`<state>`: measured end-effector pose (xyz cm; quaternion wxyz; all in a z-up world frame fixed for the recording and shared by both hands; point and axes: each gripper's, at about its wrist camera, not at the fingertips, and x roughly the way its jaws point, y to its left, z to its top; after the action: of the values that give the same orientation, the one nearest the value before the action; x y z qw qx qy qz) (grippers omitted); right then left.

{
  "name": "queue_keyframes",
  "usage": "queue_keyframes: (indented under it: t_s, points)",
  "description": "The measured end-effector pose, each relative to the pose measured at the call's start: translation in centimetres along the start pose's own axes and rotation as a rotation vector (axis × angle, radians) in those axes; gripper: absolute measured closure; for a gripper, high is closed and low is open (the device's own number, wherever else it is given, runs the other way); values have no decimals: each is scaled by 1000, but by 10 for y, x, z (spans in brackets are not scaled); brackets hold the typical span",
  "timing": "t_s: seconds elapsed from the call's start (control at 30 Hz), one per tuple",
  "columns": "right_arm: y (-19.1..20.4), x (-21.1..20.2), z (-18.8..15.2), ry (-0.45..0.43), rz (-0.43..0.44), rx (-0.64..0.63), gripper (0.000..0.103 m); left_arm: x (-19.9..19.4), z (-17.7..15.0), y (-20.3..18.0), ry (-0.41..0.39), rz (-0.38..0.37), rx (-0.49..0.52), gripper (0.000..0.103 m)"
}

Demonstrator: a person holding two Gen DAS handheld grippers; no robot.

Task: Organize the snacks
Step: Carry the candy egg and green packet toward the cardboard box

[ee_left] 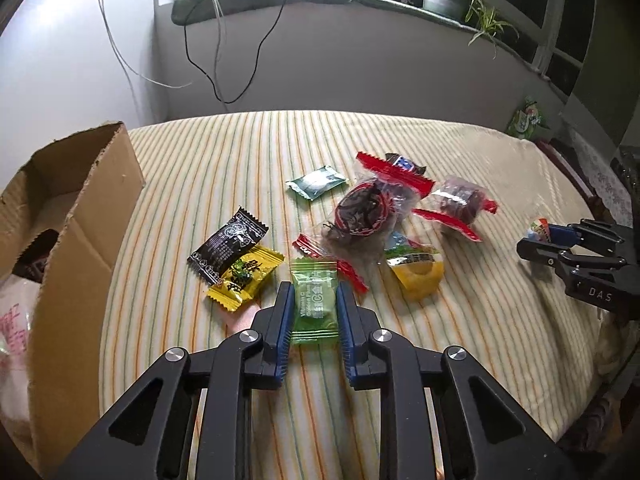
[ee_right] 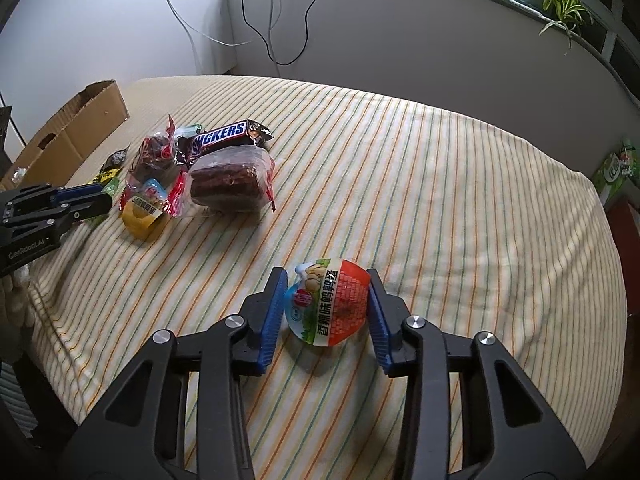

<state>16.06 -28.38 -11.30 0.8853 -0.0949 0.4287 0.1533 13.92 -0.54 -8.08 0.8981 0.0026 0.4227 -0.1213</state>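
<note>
My left gripper point(ee_left: 315, 292) is shut on a green candy packet point(ee_left: 316, 308) that lies on the striped cloth point(ee_left: 224, 152); both blue pads touch its sides. Just left of it are a yellow packet point(ee_left: 246, 276) and a black packet point(ee_left: 228, 246). My right gripper point(ee_right: 327, 276) is shut on a round orange-and-white egg snack packet point(ee_right: 328, 304), alone on the cloth to the right of the pile. The left wrist view shows the right gripper point(ee_left: 536, 240) far right. The left gripper point(ee_right: 100, 196) is at the left edge of the right wrist view.
An open cardboard box point(ee_left: 80, 208) stands at the left. The pile holds two clear bags of dark cake point(ee_left: 368, 208) point(ee_right: 228, 184), a Snickers bar point(ee_right: 224, 138), a dark green packet point(ee_left: 316, 182) and a yellow egg snack point(ee_left: 416, 270). Cables hang on the wall behind.
</note>
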Motion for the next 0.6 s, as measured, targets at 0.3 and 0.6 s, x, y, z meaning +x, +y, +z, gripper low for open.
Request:
queue_keyframes:
  t_s: [0.3, 0.6]
  points:
    - [8, -27, 6, -53, 15, -15, 63, -31, -2, 3, -69, -7, -27, 83]
    - [42, -45, 20, -96, 46, -71, 63, -62, -6, 12, -139, 14, -47, 83]
